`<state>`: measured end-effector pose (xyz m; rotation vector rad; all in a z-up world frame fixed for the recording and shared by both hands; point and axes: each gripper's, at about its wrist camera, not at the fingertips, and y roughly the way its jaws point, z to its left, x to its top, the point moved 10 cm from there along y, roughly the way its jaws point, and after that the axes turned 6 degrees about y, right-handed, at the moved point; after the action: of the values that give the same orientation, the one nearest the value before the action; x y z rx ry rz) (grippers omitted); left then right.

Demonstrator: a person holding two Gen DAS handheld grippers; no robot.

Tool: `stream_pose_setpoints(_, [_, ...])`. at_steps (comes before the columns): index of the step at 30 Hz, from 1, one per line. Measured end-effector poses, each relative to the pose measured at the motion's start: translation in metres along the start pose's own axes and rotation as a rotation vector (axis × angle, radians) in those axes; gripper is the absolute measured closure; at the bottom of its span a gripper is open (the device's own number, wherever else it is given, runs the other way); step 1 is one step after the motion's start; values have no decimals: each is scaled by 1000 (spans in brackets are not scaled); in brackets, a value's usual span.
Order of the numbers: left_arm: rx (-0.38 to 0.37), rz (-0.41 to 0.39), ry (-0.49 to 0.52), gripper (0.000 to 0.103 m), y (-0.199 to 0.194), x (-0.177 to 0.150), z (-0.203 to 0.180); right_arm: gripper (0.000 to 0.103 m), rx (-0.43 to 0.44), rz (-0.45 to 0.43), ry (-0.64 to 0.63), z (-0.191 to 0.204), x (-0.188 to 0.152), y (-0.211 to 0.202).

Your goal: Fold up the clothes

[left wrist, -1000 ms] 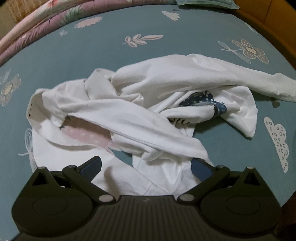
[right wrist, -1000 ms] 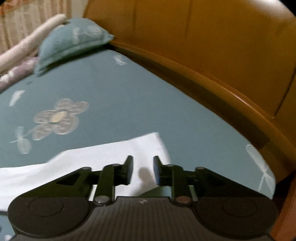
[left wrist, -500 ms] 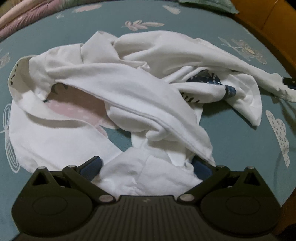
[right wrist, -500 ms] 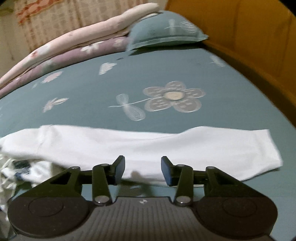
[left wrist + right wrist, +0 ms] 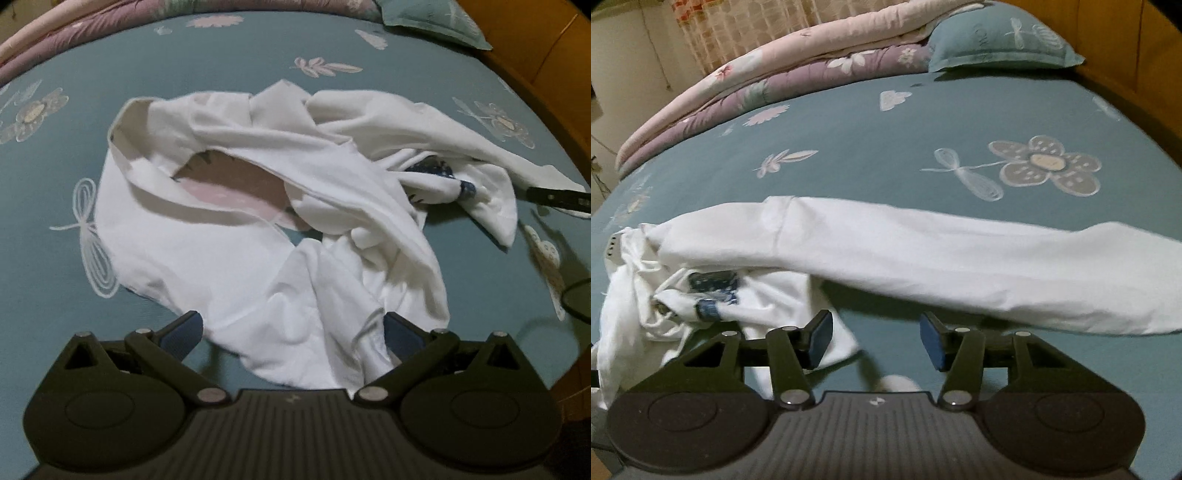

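Swinging round from the wooden headboard toward the middle of the bed, the right tongs now look across the long white sleeve, which lies stretched out flat on the teal bedsheet, whereas a second ago they stood almost closed right over its cuff. Their jaws are opening, with nothing between them; only bare sheet shows in the gap, so the sleeve appears released after being drawn out sideways. The left tongs have closed in on the white shirt, which fills more of their view than before and remains a rumpled heap in the middle of the bed, its neck opening gaping and a dark blue printed patch bunched in the folds. They are spread wide, straddling the near hem without pinching it. One sleeve looks laid out, but the body is not yet flattened, so folding proper has hardly begun; the hem probably needs pulling straight next.
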<state>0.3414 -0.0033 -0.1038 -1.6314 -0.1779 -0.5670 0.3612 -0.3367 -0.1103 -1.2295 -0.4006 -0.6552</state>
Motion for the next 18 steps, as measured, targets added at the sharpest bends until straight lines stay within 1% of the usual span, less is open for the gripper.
stream_pose_setpoints(3, [-69,-3,-93,1,-2,-4,7,45,30,16,6,11,-7,4])
stream_pose_setpoints(6, [-126,13,-192,1,2,-14,14,45,44,35,5,19,-14,7])
stream_pose_setpoints(8, [-156,17,-232,1,3,-24,17,45,50,48,5,21,-17,9])
stream_pose_setpoints(12, [-242,-10,-337,1,14,-29,24,44,54,75,10,20,-24,13])
stream_pose_setpoints(18, [-286,-70,-370,1,20,-14,31,44,57,80,20,20,-27,12])
